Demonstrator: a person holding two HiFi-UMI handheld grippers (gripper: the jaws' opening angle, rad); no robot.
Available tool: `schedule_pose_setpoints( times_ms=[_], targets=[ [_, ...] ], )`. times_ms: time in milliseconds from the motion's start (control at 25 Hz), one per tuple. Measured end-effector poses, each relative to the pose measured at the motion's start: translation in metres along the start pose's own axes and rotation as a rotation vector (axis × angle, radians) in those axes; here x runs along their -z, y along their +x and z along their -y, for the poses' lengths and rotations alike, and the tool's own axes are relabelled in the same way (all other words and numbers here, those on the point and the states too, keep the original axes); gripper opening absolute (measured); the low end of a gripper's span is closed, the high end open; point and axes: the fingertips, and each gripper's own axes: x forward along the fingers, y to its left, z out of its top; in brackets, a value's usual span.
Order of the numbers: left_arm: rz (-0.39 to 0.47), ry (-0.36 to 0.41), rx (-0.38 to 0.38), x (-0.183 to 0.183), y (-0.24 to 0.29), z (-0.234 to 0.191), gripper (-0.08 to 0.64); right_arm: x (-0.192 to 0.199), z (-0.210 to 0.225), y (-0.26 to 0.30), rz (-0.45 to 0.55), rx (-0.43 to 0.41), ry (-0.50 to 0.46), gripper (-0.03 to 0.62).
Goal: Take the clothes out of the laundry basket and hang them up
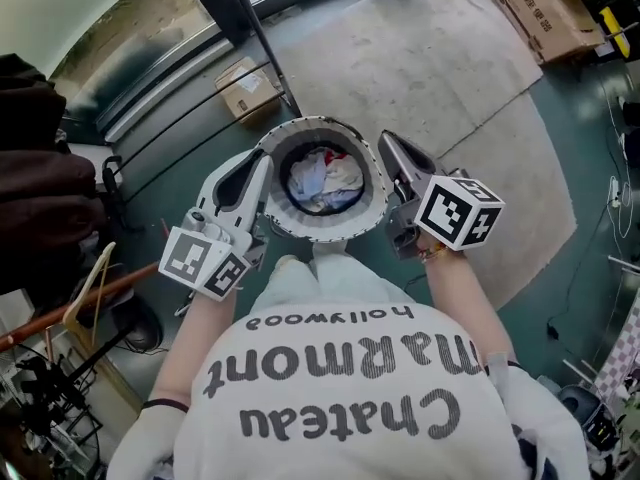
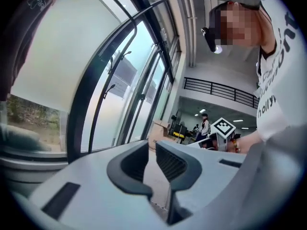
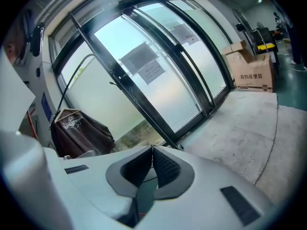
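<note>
Clothes (image 1: 325,180) lie in the laundry basket (image 1: 322,230); left gripper (image 1: 262,164) and right gripper (image 1: 390,143) flank its rim, closed and empty, seemingly ready to reach in

One laundry basket (image 1: 330,231), round, white-rimmed. One heap of clothes (image 1: 322,180) inside it, separate pieces too tangled to count. Two grippers: left gripper (image 1: 264,160) and right gripper (image 1: 386,140). Two fingers (image 2: 129,166) on each, four in all. Two marker cubes (image 1: 460,211), one per gripper. Two cardboard boxes plain in the head view: one small box (image 1: 248,88) above the basket, one large box (image 1: 540,8) at the top right. One wooden hanger (image 1: 88,293) at the left edge. One brown garment (image 3: 79,128) hanging, seen in the right gripper view. One distant person (image 2: 205,126) standing, seen in the left gripper view.
</note>
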Motion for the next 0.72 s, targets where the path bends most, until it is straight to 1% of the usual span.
schedule_pose_setpoints(
  times_ms=[40, 80, 200, 320, 400, 480, 600, 720],
  targets=[
    [-0.017, 0.0, -0.009, 0.008, 0.004, -0.003, 0.065, 0.003, 0.004, 0.007, -0.014, -0.008, -0.002, 0.031],
    [-0.034, -0.006, -0.018, 0.016, 0.007, -0.006, 0.095, 0.008, 0.008, 0.013, -0.027, -0.015, -0.003, 0.031],
    [-0.096, -0.028, -0.051, 0.052, 0.011, -0.017, 0.14, 0.032, 0.022, 0.033, -0.067, -0.029, -0.017, 0.031],
    [-0.177, -0.039, -0.066, 0.097, 0.017, -0.031, 0.203, 0.066, 0.042, 0.054, -0.125, -0.015, -0.052, 0.032],
    [-0.234, -0.043, -0.066, 0.129, 0.019, -0.039, 0.222, 0.094, 0.057, 0.067, -0.178, 0.003, -0.065, 0.032],
    [-0.285, -0.045, -0.059, 0.161, 0.021, -0.047, 0.222, 0.124, 0.072, 0.081, -0.227, 0.024, -0.073, 0.032],
    [-0.349, -0.031, -0.028, 0.208, 0.028, -0.059, 0.231, 0.169, 0.096, 0.103, -0.285, 0.049, -0.064, 0.032],
    [-0.392, -0.025, 0.011, 0.255, 0.04, -0.072, 0.246, 0.215, 0.126, 0.124, -0.333, 0.088, -0.063, 0.034]
  ],
)
